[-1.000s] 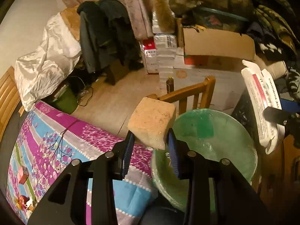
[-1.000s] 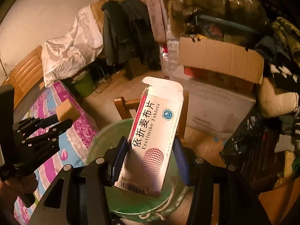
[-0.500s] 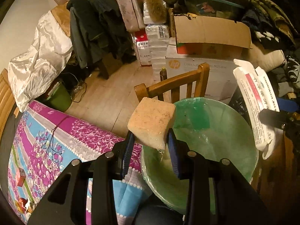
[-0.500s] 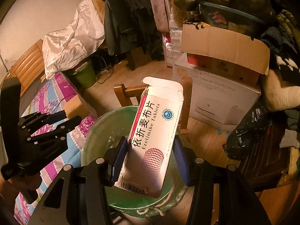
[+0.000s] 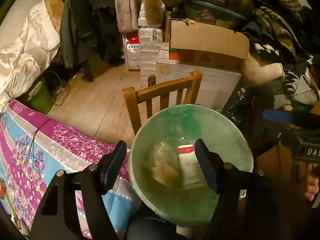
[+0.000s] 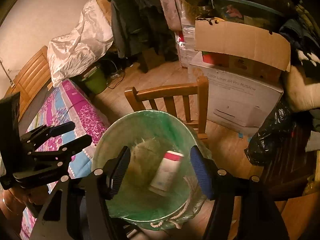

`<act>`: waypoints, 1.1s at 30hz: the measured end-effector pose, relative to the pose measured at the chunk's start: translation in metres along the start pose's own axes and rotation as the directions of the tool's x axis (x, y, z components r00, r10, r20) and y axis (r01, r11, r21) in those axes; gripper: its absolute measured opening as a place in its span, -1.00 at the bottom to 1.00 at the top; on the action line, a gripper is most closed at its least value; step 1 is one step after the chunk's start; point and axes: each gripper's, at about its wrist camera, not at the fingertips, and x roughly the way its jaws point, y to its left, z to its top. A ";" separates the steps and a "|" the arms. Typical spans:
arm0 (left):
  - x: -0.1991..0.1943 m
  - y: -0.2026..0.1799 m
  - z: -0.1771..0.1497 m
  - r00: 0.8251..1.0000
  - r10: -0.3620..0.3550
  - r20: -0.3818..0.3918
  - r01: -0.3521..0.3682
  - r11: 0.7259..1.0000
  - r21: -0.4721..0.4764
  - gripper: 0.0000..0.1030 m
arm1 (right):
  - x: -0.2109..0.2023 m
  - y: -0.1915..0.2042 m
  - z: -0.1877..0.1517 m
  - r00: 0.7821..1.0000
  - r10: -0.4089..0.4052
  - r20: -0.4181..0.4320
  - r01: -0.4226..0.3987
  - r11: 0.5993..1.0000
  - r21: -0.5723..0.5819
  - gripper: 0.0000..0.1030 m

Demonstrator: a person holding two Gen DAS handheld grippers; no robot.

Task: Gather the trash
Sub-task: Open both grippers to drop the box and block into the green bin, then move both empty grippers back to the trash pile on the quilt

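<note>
Both hand-held grippers, left (image 5: 160, 165) and right (image 6: 159, 170), jaws opening, empty, above bin (image 5: 236, 138); box (image 6: 167, 173) and brownish block (image 5: 163, 172), blurred, apparently inside.

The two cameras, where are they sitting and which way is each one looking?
Left wrist: on the left gripper, looking steeply down between its opening, empty jaws into the green bin; the right gripper's tip and some fingers show at the right edge.
Right wrist: on the right gripper, jaws also opening and empty, aimed down into the same bin; the left gripper and a hand show at the left.
Shared: the bin with the white box and brown block inside, the wooden chair, the cardboard boxes.
</note>
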 end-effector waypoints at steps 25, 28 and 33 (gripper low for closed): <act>-0.118 0.148 -0.153 0.927 0.375 -0.027 -0.347 0.826 -0.444 0.45 | 0.010 0.216 0.009 0.959 0.281 0.039 -0.255 0.913 -0.319 0.49; -0.145 0.171 -0.201 0.890 0.449 -0.075 -0.423 0.754 -0.502 0.45 | 0.016 0.265 -0.005 0.946 0.324 0.007 -0.295 0.871 -0.393 0.49; -0.188 0.209 -0.296 0.827 0.527 -0.199 -0.522 0.585 -0.621 0.45 | 0.034 0.347 -0.040 0.908 0.406 -0.105 -0.401 0.768 -0.500 0.49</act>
